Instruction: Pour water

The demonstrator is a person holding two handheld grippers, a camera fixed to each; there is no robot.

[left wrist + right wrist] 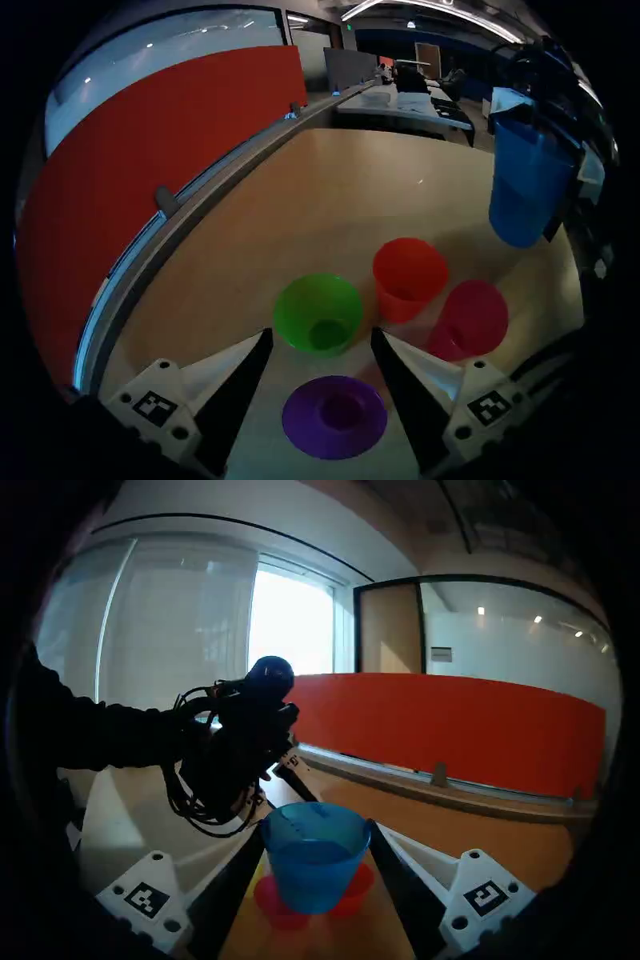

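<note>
Aloft, the right gripper [316,826] clamps the blue cup [314,880] of water above 2 reddish cups [276,902]. The left gripper [322,332] (square coded tags [154,406] on its fingers) gapes wide, empty, over the green cup [318,314] and purple cup [334,416].

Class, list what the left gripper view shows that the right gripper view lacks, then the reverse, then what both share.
Left gripper view: the green cup and purple cup ahead of the open left tool. Right gripper view: a bright window and the dark sleeve behind the left tool. Shared: the blue cup gripped by the right tool, the red partition, the wooden table.
</note>
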